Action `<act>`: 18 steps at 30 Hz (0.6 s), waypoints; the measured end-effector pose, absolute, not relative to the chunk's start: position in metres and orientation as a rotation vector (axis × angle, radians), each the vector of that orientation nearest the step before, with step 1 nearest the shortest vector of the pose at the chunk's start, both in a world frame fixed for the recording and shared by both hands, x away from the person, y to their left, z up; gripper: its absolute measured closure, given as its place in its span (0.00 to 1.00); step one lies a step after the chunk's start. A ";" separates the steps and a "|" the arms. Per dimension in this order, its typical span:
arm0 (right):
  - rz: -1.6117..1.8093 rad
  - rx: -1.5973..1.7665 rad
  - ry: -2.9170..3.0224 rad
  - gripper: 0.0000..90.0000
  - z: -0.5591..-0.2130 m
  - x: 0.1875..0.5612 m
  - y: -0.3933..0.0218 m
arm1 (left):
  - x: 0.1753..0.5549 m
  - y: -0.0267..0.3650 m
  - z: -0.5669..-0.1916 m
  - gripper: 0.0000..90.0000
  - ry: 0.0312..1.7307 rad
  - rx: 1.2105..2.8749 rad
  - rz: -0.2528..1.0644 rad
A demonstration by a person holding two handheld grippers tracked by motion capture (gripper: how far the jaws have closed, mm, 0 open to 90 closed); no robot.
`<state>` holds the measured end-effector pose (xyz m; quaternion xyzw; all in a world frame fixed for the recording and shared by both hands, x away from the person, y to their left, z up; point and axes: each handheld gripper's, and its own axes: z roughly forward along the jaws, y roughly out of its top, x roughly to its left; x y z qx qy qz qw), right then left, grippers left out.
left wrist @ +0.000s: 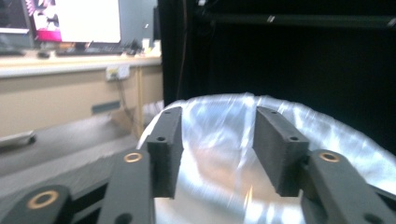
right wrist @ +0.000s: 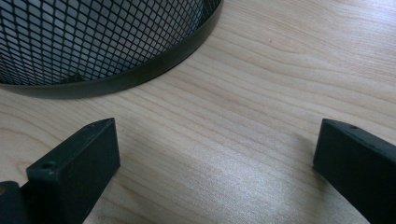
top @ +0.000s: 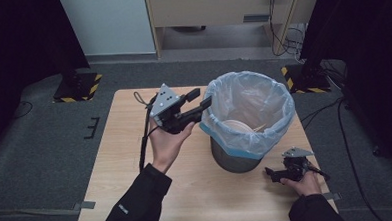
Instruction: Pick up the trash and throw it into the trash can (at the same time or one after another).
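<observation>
Mesh wastebasket (top: 239,161) stands at mid-desk (top: 117,184), lined with a thin plastic bag (top: 249,105): soft, slippery, tears easily. Left gripper (top: 198,101) hovers at the bag's rim, jaws parted, empty; pinch the folded-over edge. Right gripper (top: 271,175) rests beside the wastebasket's base, wide open.

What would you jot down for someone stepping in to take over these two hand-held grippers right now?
Left hand-held gripper: open, holding nothing, raised at the rim of the bin liner and pointing into the bin.
Right hand-held gripper: open, holding nothing, low over the table beside the base of the mesh bin.
Bin: upright mid-table, liner folded over its rim; something pale lies inside.
Done: liner appears fitted.
Left: unclear; probably tidy or grip the liner edge.
</observation>
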<state>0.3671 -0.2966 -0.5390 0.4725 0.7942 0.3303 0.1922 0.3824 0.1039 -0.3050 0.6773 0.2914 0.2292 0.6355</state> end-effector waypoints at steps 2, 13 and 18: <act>0.927 1.326 2.230 0.01 -0.539 0.367 -0.297 | 0.379 0.115 -0.316 0.55 0.691 1.574 0.525; 0.926 1.326 2.229 0.01 -0.539 0.367 -0.297 | 0.354 0.171 -0.409 0.38 0.882 1.767 0.475; 0.926 1.326 2.229 0.01 -0.539 0.367 -0.297 | 0.344 0.193 -0.454 0.30 1.021 1.870 0.421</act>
